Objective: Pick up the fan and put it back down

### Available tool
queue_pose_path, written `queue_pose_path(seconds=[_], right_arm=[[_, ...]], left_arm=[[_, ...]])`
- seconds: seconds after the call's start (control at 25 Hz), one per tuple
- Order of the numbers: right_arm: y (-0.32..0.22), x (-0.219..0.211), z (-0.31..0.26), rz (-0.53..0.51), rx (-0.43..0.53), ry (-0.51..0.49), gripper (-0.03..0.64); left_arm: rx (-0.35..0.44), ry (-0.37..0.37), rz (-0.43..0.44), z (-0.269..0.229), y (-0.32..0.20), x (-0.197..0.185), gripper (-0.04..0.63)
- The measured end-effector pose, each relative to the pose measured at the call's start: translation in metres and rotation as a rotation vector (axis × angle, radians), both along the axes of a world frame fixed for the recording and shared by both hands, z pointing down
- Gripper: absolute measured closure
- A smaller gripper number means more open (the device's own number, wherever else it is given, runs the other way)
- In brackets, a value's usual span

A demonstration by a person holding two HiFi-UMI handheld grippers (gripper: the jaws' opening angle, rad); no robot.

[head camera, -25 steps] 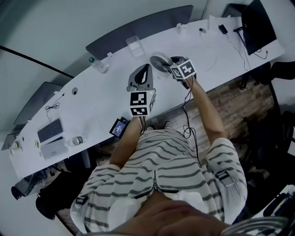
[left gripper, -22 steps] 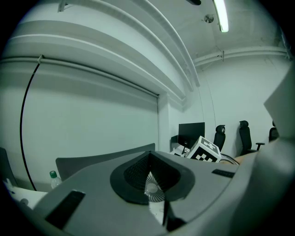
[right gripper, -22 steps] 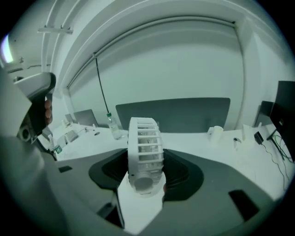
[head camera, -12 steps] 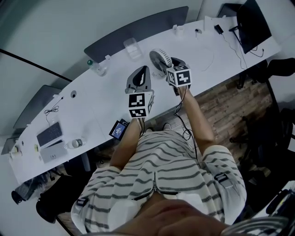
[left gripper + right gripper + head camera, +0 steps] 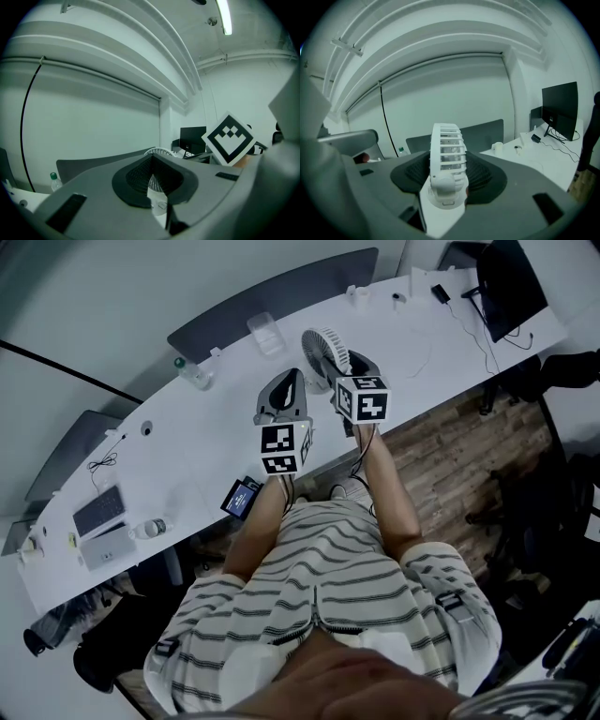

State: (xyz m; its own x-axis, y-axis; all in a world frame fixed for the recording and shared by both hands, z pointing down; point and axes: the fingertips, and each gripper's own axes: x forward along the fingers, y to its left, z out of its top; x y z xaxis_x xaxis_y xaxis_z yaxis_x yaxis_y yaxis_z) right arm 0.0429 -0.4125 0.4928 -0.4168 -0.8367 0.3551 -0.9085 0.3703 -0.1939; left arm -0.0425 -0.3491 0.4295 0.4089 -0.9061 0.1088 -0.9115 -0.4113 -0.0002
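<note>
Two hand-held grippers are in view, the left hand-held gripper (image 5: 290,381) and the right hand-held gripper (image 5: 349,364), along with one white fan (image 5: 322,348). One long white counter (image 5: 202,451) carries two bottles, a green-capped bottle (image 5: 191,372) and a clear bottle (image 5: 156,527), plus one keyboard (image 5: 100,506), with one black monitor (image 5: 511,276) at its end. Behind it stand two dark panels, a long panel (image 5: 281,296) and a shorter panel (image 5: 61,457).

White fan (image 5: 447,145), slatted round cage, upright, clamped in right tongs (image 5: 446,180).

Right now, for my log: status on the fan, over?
Right gripper shut on fan, fan upright. Left gripper shut, empty. Nothing crowding it.
</note>
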Motion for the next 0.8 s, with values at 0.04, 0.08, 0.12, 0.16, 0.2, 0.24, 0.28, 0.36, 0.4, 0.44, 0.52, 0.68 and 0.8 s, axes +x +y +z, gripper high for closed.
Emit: queue_pose_path(seconds=[0.04, 0.08, 0.12, 0.16, 0.2, 0.24, 0.28, 0.36, 0.4, 0.44, 0.52, 0.68, 0.8], right_arm=[[0.004, 0.001, -0.005, 0.008, 0.009, -0.008, 0.388], [0.008, 0.001, -0.009, 0.015, 0.018, -0.012, 0.388], [0.012, 0.001, -0.014, 0.020, 0.028, -0.008, 0.388], [0.015, 0.001, -0.019, 0.024, 0.041, 0.002, 0.388], [0.018, 0.000, -0.023, 0.025, 0.054, 0.013, 0.388], [0.022, -0.001, -0.028, 0.024, 0.065, 0.020, 0.388], [0.025, -0.002, -0.032, 0.023, 0.073, 0.020, 0.388], [0.030, -0.004, -0.039, 0.024, 0.088, 0.011, 0.388], [0.032, -0.004, -0.042, 0.025, 0.096, 0.010, 0.388], [0.035, -0.005, -0.045, 0.027, 0.102, 0.011, 0.388], [0.039, -0.006, -0.049, 0.027, 0.112, 0.012, 0.388], [0.046, -0.008, -0.055, 0.027, 0.126, 0.003, 0.388], [0.049, -0.010, -0.061, 0.031, 0.142, 0.004, 0.388]], left_arm=[[-0.001, 0.000, 0.001, 0.000, 0.001, 0.001, 0.588], [-0.002, 0.000, 0.003, 0.000, 0.002, 0.001, 0.588], [-0.002, 0.001, 0.005, -0.001, 0.003, 0.002, 0.588], [0.000, 0.002, 0.007, -0.001, 0.003, 0.003, 0.588], [0.003, 0.004, 0.009, -0.002, 0.004, 0.004, 0.588], [0.004, 0.007, 0.010, -0.003, 0.005, 0.003, 0.588], [0.005, 0.010, 0.010, -0.003, 0.006, 0.003, 0.588], [0.007, 0.016, 0.011, -0.004, 0.006, 0.003, 0.588], [0.008, 0.018, 0.012, -0.005, 0.007, 0.003, 0.588], [0.010, 0.019, 0.014, -0.006, 0.007, 0.003, 0.588], [0.013, 0.020, 0.016, -0.008, 0.009, 0.003, 0.588], [0.011, 0.021, 0.022, -0.007, 0.011, 0.004, 0.588], [0.014, 0.027, 0.025, -0.008, 0.013, 0.005, 0.588]])
